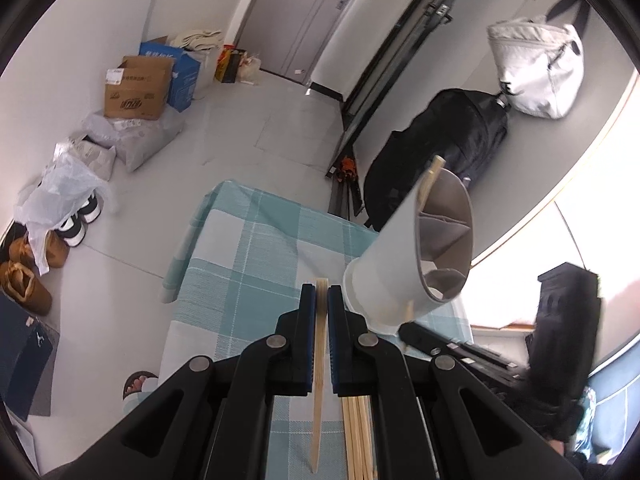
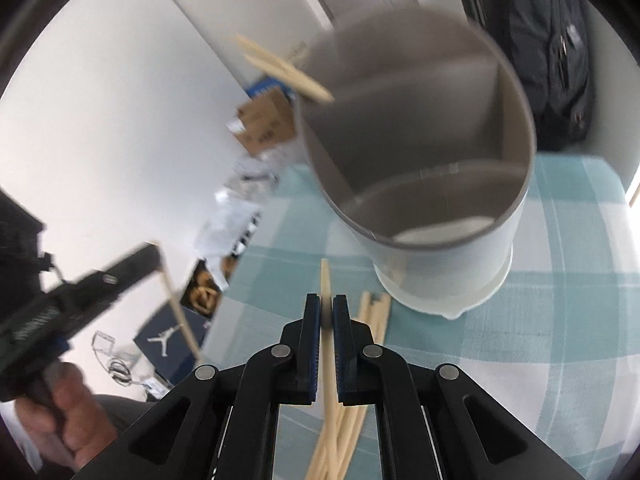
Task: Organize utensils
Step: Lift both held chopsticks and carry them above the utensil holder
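L wrist view, near: left hand-held gripper (image 1: 322, 296) clamped on one chopstick (image 1: 319, 376), which runs between the blue pads and sticks out both ends. Just beside it on the R, loose chopsticks (image 1: 358, 436) lie on the checked cloth (image 1: 248, 256) covering the surface. Further on, the white utensil holder (image 1: 400, 264) stands on the cloth, looking tilted in the fisheye, dividers inside, two chopsticks (image 1: 430, 178) poking out its far rim. Only this view shows what's beyond: black backpack (image 1: 436, 148), light grey bag (image 1: 536, 68), boxes (image 1: 138, 88), shoes (image 1: 78, 220) on the floor, door at the back, and a sandalled foot (image 1: 138, 386) beside the surface.

R wrist view, near: right hand-held gripper (image 2: 327, 304) closed on another chopstick (image 2: 326, 284), tip pointing toward the holder (image 2: 448, 272) base. Loose pile (image 2: 372, 320) lies under and just R of the fingers. Only here you look down into the holder: grey inside, split into compartments; the near ones look bare, the two sticks (image 2: 280, 66) lean out over its far-left rim. Far left, blurred: the other hand-held gripper, its stick (image 2: 178, 312), and the hand (image 2: 60, 412) gripping it.
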Tool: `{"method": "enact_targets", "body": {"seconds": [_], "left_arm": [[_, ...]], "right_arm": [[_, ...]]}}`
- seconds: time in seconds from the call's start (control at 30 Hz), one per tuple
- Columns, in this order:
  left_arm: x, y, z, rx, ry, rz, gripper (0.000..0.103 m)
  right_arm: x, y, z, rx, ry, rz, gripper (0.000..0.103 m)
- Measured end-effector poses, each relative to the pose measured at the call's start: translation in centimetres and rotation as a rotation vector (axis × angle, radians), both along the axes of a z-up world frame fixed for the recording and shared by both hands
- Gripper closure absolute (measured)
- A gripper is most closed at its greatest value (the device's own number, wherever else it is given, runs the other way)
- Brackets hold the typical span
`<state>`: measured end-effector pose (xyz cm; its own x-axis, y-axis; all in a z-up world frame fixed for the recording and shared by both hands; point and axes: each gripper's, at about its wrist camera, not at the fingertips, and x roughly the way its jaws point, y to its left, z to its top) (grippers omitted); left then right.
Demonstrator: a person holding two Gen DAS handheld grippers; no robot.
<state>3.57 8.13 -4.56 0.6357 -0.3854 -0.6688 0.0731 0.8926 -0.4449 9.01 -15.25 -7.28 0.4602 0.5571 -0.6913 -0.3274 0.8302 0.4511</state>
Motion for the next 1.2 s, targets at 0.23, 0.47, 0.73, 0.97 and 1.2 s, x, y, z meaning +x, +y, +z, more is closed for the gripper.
{"method": "enact_targets", "body": {"seconds": [0.23,0.47,0.73,0.97,1.2], "left_arm": [[-1.2,-1.6,1.0,0.03,-0.052,-0.079,0.101],[-1.9,-3.7,2.1,0.088,-0.07,-0.111,0.101],[-2.1,-5.2,4.0,0.146,-0.084,-0.117,0.101],[-2.4,-6.1,6.9,0.176,-0.143,-0.092,0.101],[-1.8,-7.1,10.0,0.177,-0.202,-0.068,0.101]], "right_arm": [[-3.6,-1.7,3.9,0.021,-0.164,0.024,0.098],[-5.0,-1.9,4.9,0.018,-0.278,0.035,0.098],[-5.8,-1.4,5.4,0.049,-0.34,0.031,0.098],[-6.1,-2.8,7.0,0.108,-0.361,0.003,0.098],[-5.6,-4.9,10.1,0.166,-0.39,-0.033,0.098]]}}
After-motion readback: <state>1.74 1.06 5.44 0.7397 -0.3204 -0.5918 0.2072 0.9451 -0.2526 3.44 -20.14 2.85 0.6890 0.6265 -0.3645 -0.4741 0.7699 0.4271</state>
